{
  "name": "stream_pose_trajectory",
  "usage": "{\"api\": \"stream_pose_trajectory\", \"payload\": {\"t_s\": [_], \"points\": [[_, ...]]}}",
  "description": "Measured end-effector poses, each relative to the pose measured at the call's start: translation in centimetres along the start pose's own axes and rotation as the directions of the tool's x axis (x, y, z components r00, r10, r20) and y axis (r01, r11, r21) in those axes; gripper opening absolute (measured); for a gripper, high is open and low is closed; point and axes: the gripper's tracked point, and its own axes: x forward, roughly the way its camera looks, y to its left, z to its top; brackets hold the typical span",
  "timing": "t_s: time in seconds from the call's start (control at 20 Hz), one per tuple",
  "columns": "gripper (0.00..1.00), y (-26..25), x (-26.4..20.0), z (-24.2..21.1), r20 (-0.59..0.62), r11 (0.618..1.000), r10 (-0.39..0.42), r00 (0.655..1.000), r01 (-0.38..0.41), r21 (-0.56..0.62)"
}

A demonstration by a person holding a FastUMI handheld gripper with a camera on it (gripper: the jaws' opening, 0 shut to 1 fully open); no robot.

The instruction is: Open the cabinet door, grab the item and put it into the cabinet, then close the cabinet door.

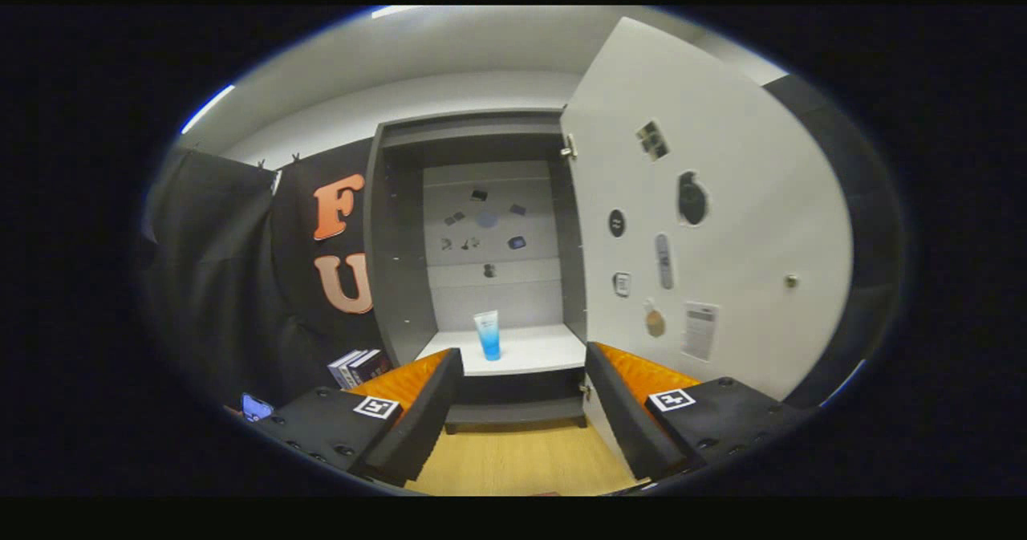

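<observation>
The grey cabinet stands straight ahead with its white door swung wide open to the right. A small blue tube stands upright on the cabinet's white shelf, near the shelf's front left. My gripper is open, well short of the cabinet, with nothing between its fingers. The tube shows beyond the gap between the fingers, closer to the left one. The door carries several stickers and a small knob near its free edge.
Several small stickers dot the cabinet's back panel. Books and a small screen lie left of the cabinet by the black cloth. A wooden surface runs under the fingers up to the cabinet's base.
</observation>
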Motion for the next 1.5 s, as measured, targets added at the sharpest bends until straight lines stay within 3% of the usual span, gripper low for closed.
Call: {"api": "stream_pose_trajectory", "payload": {"t_s": [0.2, 0.35, 0.7, 1.1, 1.5], "points": [[0.97, -7.6, -5.5, 2.3, 0.113, 0.988, -0.154, 0.982, 0.156, -0.004], [0.94, -9.8, -8.8, 3.2, 0.154, 0.983, -0.181, 0.971, 0.178, 0.037], [0.97, -20.3, -10.4, 4.5, 0.209, 0.917, -0.397, 0.894, 0.393, 0.063], [0.97, -22.5, -5.1, 3.3, 0.147, 0.922, -0.386, 0.911, 0.385, 0.039], [0.97, -21.6, -4.8, 3.7, 0.166, 0.912, -0.401, 0.901, 0.41, -0.025]]}}
